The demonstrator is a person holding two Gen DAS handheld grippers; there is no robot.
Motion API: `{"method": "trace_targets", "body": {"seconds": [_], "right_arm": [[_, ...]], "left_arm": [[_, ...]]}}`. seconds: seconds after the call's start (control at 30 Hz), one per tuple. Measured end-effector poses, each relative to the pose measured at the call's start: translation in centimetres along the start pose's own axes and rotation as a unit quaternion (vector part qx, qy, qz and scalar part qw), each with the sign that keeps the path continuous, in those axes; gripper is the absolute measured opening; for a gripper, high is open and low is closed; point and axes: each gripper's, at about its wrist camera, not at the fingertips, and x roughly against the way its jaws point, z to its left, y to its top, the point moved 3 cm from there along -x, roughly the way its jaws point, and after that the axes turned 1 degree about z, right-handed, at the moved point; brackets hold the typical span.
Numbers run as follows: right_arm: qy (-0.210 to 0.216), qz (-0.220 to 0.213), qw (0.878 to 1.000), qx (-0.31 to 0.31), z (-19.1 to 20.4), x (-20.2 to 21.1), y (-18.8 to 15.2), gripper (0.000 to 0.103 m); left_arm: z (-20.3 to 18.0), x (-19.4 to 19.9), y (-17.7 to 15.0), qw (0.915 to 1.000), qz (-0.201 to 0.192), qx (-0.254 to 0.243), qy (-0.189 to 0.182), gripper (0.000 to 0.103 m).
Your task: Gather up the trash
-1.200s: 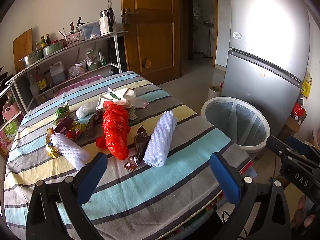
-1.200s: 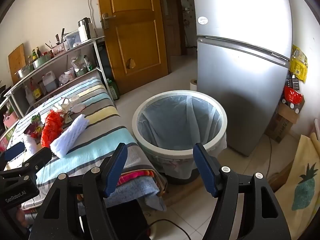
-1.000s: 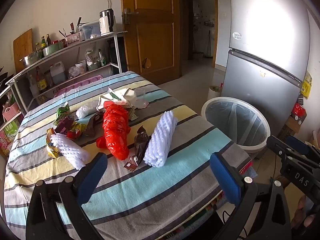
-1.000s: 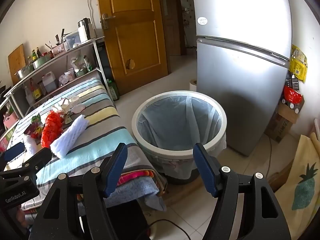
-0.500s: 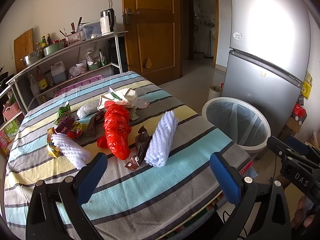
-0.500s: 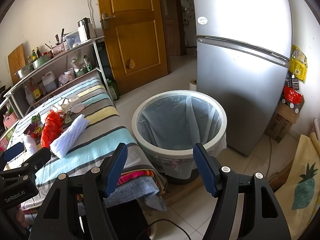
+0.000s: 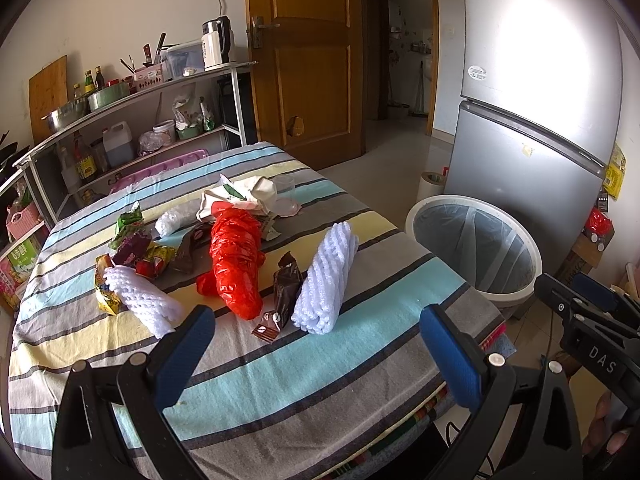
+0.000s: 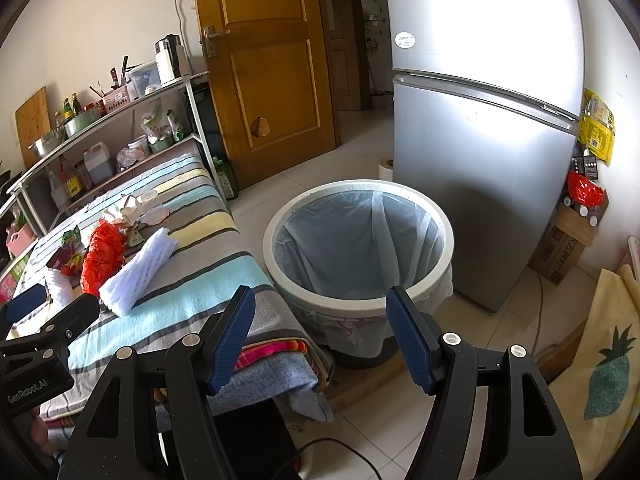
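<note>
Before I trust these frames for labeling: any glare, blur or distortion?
Left wrist: strong glare on the fridge, fisheye bending at the edges, trash on the table sharp. Right wrist: same blown-out fridge door, bin clear, corners vignetted black.

Bright daylight, sharp focus, glare blown out on the fridge, fisheye-curved dark corners.

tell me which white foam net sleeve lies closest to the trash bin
The foam sleeve right of the red plastic bag, nearest the bin; the other foam sleeve lies at the pile's left end.
</note>
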Motion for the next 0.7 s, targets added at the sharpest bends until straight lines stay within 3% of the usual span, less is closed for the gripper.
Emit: {"method": "trace_targets", "body": {"seconds": [0.7], "right_arm": [[0.0, 0.001, 1.0, -0.001, 0.16, -0.12, -0.02, 0.069]], "left_arm": [[0.52, -0.26, 0.06, 1.0, 0.0, 0.003, 0.002, 0.103]]}}
